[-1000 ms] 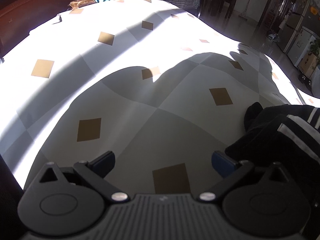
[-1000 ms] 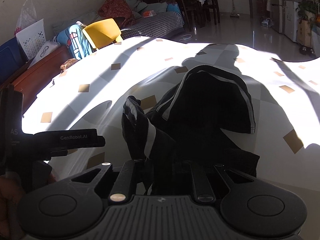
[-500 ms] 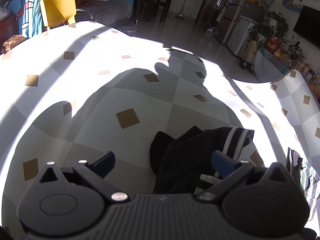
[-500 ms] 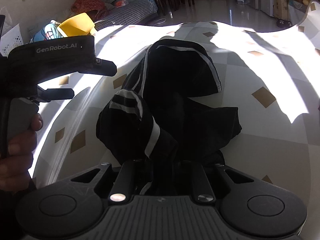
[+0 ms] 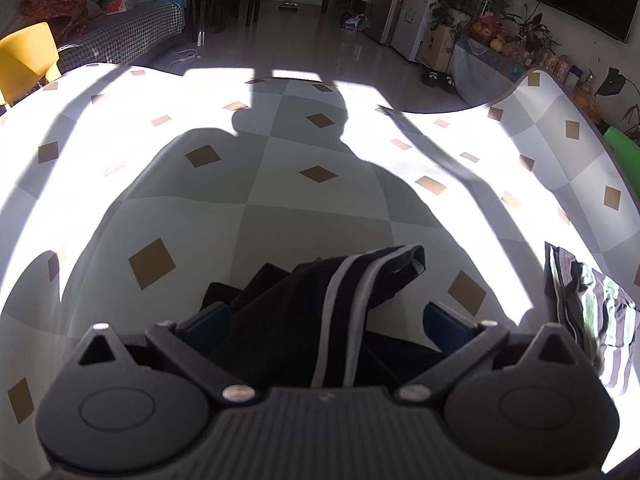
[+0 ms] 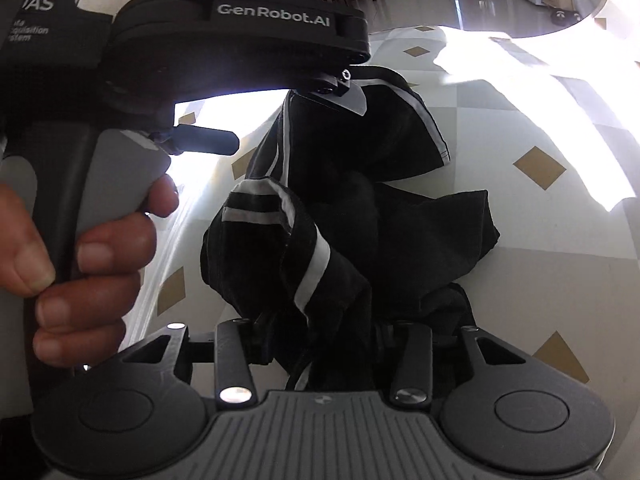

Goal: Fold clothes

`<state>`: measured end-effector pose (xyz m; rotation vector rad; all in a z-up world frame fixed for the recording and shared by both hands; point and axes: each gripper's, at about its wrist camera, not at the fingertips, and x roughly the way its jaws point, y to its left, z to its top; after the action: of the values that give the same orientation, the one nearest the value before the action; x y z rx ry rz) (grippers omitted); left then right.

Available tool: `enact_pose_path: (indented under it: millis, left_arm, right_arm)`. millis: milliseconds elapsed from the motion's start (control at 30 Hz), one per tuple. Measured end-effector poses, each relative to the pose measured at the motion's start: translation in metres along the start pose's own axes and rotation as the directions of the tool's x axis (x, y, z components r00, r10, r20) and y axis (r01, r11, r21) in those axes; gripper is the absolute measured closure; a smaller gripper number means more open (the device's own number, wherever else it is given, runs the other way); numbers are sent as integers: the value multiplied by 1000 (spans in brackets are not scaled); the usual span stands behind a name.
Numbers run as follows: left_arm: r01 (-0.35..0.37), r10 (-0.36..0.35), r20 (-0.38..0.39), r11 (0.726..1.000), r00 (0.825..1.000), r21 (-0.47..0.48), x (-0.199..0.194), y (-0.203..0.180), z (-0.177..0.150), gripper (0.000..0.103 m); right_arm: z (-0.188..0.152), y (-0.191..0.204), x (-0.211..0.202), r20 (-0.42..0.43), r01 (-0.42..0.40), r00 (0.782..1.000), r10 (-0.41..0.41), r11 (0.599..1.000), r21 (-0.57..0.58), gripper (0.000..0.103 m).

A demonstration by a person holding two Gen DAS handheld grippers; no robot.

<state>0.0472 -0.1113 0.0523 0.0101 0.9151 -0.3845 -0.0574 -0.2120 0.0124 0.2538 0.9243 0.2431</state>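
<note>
While the black trousers w/ white side stripes (image 6: 360, 216) lie bunched on the bench (image 5: 312, 216), left hand-held gripper (image 5: 324, 320) hangs wide over them; right hand-held gripper (image 6: 320, 340) is opening, cloth between jaws.

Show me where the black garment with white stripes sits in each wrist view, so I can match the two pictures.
Left wrist view: the black garment lies bottom centre, between the open fingers of the left gripper.
Right wrist view: it fills the centre, running down into the right gripper, whose jaws are opening.
Shared landmark: the checked tablecloth with tan diamonds.
</note>
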Motion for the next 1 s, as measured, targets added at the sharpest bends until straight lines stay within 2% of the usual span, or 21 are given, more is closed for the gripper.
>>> enact_pose_path:
  millis: [167, 300, 567, 667, 767, 867, 1000]
  left_arm:
    - [-55, 56, -53, 998, 997, 33, 25, -1, 8, 0]
    - [-99, 102, -90, 994, 991, 39, 45, 5, 11, 0]
    - [-186, 180, -121, 982, 976, -34, 64, 31, 7, 0]
    - [-213, 204, -113, 974, 972, -71, 63, 42, 3, 1]
    - [-237, 224, -108, 963, 969, -126, 58, 56, -1, 7]
    - [-270, 254, -106, 947, 961, -175, 52, 67, -6, 13]
    - [-283, 261, -117, 925, 958, -255, 41, 85, -14, 17]
  right_arm:
    - [0, 2, 5, -10, -10, 1000, 10, 1000, -18, 53]
    - [1, 1, 10, -17, -13, 1000, 13, 1000, -15, 53]
    - [1, 4, 16, -22, 15, 1000, -16, 999, -38, 54]
    - [1, 5, 17, -19, 27, 999, -28, 999, -44, 57]
    - [1, 7, 17, -5, 52, 999, -52, 998, -47, 67]
    - [1, 9, 15, 21, 82, 996, -81, 995, -52, 80]
    - [2, 7, 11, 50, 109, 993, -108, 994, -21, 85]
